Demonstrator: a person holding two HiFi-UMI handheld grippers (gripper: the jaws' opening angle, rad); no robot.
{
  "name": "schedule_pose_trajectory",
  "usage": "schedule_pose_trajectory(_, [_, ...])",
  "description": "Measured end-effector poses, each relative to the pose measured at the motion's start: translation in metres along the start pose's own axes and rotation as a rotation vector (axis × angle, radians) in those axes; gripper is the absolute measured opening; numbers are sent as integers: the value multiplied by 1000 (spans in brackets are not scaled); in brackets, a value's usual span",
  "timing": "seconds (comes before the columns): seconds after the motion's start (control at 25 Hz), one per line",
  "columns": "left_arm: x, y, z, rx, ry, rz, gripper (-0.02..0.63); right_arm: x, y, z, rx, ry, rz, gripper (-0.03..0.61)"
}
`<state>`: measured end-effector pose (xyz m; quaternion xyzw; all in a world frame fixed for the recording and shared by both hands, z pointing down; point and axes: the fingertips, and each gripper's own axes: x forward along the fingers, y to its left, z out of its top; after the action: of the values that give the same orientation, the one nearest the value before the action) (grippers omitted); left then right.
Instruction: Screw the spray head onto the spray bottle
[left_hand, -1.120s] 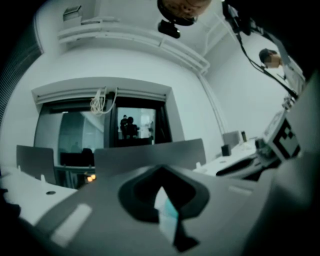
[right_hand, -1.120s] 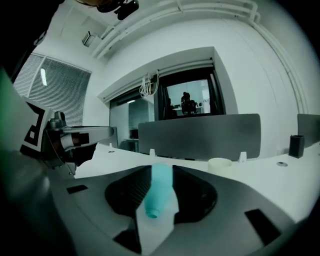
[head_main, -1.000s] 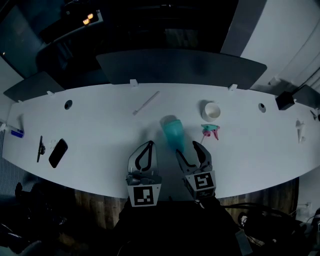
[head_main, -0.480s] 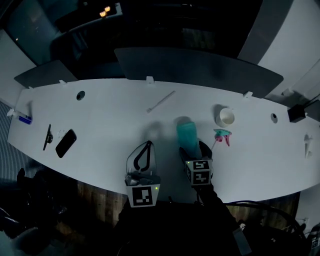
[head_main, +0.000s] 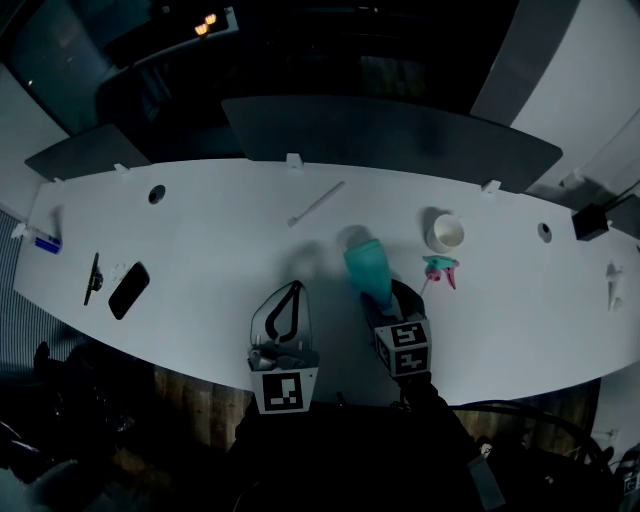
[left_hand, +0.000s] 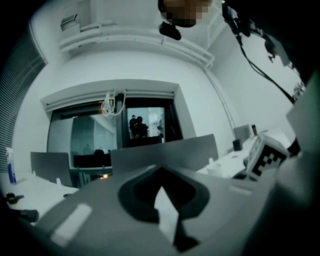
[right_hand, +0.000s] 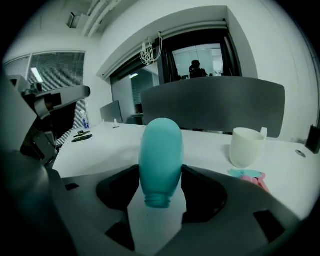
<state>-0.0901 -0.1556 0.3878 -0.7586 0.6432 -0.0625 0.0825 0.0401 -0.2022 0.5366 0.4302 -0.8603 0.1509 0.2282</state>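
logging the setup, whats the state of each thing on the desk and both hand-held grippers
bottle: uncapped, lying on its side
spray head: detached, lying flat
cup: upright
right hand-held gripper: jaws just been closing, gripping the bottle
left hand-held gripper: shut, empty

Teal spray bottle (head_main: 368, 266); pink-and-teal spray head (head_main: 441, 269), white cup (head_main: 446, 233), black phone (head_main: 130, 290), white table (head_main: 220, 250), dark grey divider (head_main: 390, 135)

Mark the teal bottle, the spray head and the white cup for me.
teal bottle (head_main: 367, 265), head view, middle of its body.
spray head (head_main: 440, 268), head view, its teal-and-pink body.
white cup (right_hand: 246, 147), right gripper view, its side wall.
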Motion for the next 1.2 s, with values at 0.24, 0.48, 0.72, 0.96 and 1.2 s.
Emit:
schedule_pose_trajectory(0.24, [10,0,8,74,-31,-51,5,-37,8,30,-29,-38,145,273])
schedule_pose_trajectory(0.48, [14,-15,22,180,-95,-171,5,-64,19,39,-158,78,302,272])
schedule_pose_trajectory(0.72, [12,-51,1,331,-40,-446,118,-66,30,28,-237,154,352,272])
schedule_pose_trajectory(0.96, [12,-58,-5,223,27,-793,337,-70,53,17,-282,188,445,273])
schedule_pose_trajectory(1.2, [-18,-68,-20,273,259,-1191,496,-88,73,9,-386,215,606,272])
